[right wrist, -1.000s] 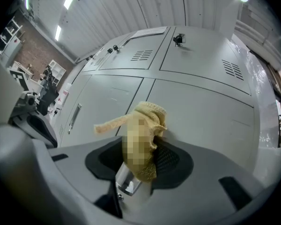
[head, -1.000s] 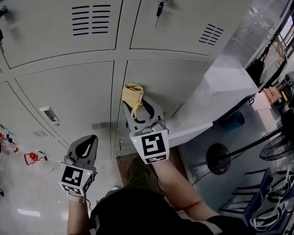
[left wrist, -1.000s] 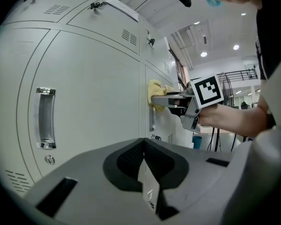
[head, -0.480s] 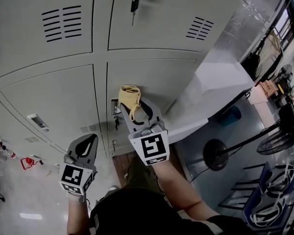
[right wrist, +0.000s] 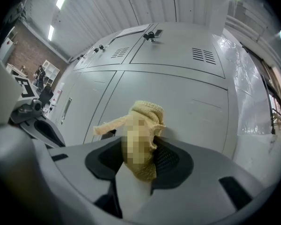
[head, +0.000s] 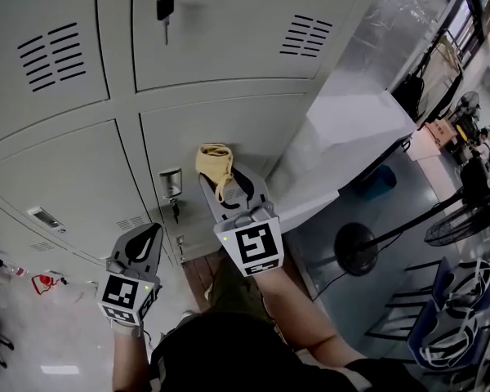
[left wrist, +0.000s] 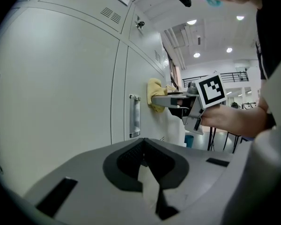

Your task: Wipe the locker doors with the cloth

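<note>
Locker door (head: pixel 245 125): right hand-held gripper (head: pixel 218 178), clamping cloth (head: pixel 215 162), has slid rightward, wiping under way; left hand-held gripper (head: pixel 149 233) closed, empty.

No legible words, numbers or brands anywhere — only wordless black-and-white square markers (head: pixel 256 246)

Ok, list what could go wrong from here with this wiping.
1. The cloth sits bunched at the tips of the right gripper; rubbing on the locker door might drag it loose, letting the jaws scrape the paint.
2. The latch with its hanging key lies just left of the cloth; a leftward stroke may snag the cloth's loose tail.
</note>
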Available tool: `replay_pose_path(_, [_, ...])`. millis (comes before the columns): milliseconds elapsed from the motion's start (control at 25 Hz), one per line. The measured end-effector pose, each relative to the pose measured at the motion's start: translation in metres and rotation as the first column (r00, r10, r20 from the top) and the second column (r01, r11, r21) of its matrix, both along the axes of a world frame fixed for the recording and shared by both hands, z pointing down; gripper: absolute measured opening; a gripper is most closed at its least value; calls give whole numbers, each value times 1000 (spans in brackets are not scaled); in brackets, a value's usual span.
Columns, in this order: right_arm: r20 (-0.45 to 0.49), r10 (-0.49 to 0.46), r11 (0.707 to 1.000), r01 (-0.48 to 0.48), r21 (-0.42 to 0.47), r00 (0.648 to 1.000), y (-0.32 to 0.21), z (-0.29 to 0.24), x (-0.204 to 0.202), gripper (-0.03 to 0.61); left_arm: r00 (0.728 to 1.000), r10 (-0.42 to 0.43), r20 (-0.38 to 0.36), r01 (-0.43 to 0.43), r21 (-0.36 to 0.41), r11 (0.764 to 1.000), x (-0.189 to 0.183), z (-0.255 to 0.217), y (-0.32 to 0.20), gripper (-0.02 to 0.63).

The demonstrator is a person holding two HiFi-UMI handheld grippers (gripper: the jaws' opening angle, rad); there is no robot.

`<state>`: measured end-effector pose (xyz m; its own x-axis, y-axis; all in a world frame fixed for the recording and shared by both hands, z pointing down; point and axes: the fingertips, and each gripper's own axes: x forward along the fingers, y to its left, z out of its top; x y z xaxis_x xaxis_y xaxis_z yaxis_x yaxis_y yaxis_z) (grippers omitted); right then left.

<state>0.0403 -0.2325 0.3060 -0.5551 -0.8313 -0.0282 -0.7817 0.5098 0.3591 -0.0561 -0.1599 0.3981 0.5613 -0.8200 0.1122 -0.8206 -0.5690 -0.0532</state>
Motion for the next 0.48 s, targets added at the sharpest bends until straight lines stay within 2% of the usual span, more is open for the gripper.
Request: replay_pose_path(480, [56,95,995,-94,-23,994,-23,1,67,175,996,88,4,-88,-28,996,45,7,-22,9])
